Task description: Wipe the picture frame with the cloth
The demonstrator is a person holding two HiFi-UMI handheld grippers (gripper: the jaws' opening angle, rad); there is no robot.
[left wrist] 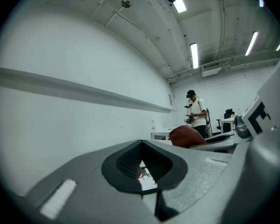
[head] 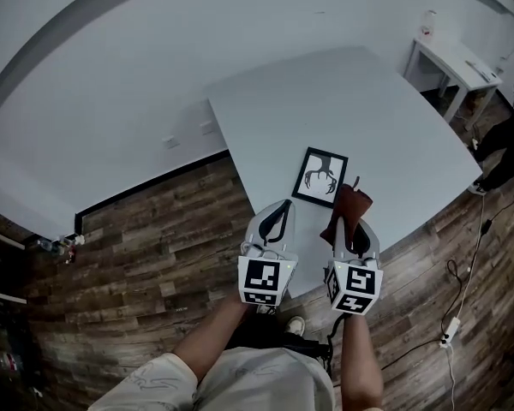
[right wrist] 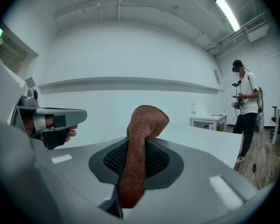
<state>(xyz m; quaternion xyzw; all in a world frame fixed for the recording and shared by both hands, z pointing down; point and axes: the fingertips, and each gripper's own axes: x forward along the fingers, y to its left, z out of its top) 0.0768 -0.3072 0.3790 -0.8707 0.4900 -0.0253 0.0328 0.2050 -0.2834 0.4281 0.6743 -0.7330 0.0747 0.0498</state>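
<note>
The picture frame [head: 319,176], black-edged with a dark antler-like drawing on white, lies flat on the white table [head: 385,101] near its front edge, just ahead of both grippers. The left gripper [head: 280,217] points at the frame's near left corner, and its tip stops just short of that corner in the head view. Its jaws are pressed together with nothing between them, and a bit of the frame shows through the hollow between the pads in the left gripper view. The right gripper [head: 358,228] sits beside it to the right, jaws pinching the brown cloth [head: 346,205]. The cloth runs up between the pads and folds over above the tips. In the head view the cloth's far end reaches just beside the frame's near right corner; whether it touches the frame cannot be told. A person [right wrist: 245,111] stands in the background beyond the table, near a small white side table [head: 454,62].
</note>
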